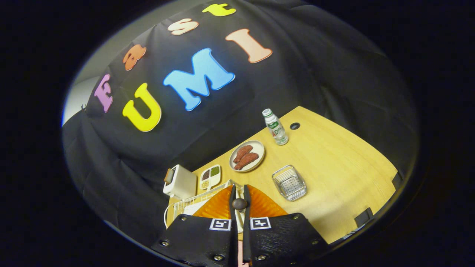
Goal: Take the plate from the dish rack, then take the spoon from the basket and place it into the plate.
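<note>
An orange ribbed plate fans out to both sides of my fingers, just over the white wire dish rack. My gripper is shut on the plate's rim, with only a thin gap left between the two fingers. Ahead and to the right of the fingers, a small metal wire basket sits on the wooden table. I cannot make out the spoon inside it from here.
Beyond the fingers lie a round plate with sausages and a small divided dish of condiments. A plastic bottle stands further back beside a cable hole. A white box-shaped appliance stands behind the rack.
</note>
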Demonstrator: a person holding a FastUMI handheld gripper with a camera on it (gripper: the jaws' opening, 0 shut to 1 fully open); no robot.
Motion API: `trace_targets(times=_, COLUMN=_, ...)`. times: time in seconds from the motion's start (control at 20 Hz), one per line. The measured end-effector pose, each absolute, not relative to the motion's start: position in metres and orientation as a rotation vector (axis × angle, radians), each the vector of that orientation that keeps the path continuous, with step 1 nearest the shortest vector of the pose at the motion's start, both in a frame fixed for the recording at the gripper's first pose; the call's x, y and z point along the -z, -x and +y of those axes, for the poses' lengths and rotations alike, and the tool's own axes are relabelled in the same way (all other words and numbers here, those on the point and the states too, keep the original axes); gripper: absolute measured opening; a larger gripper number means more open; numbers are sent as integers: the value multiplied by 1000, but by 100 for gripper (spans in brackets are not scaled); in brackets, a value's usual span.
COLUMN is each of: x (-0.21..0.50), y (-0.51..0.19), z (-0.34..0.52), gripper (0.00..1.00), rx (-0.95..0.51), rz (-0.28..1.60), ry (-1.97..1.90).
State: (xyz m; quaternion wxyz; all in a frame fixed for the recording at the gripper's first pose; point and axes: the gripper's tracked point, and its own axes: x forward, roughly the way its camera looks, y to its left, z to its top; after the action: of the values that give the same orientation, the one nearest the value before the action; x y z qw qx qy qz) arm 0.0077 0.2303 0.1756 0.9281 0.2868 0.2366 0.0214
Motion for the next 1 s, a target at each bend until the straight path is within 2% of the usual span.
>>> trace_targets(times=0.55, x=-120, y=50, z=375, gripper=5, rx=-307, rz=688, ry=-411)
trace_targets(times=1.0, x=-46, y=101, z=438, gripper=5, rx=-417, rz=829, ry=-182)
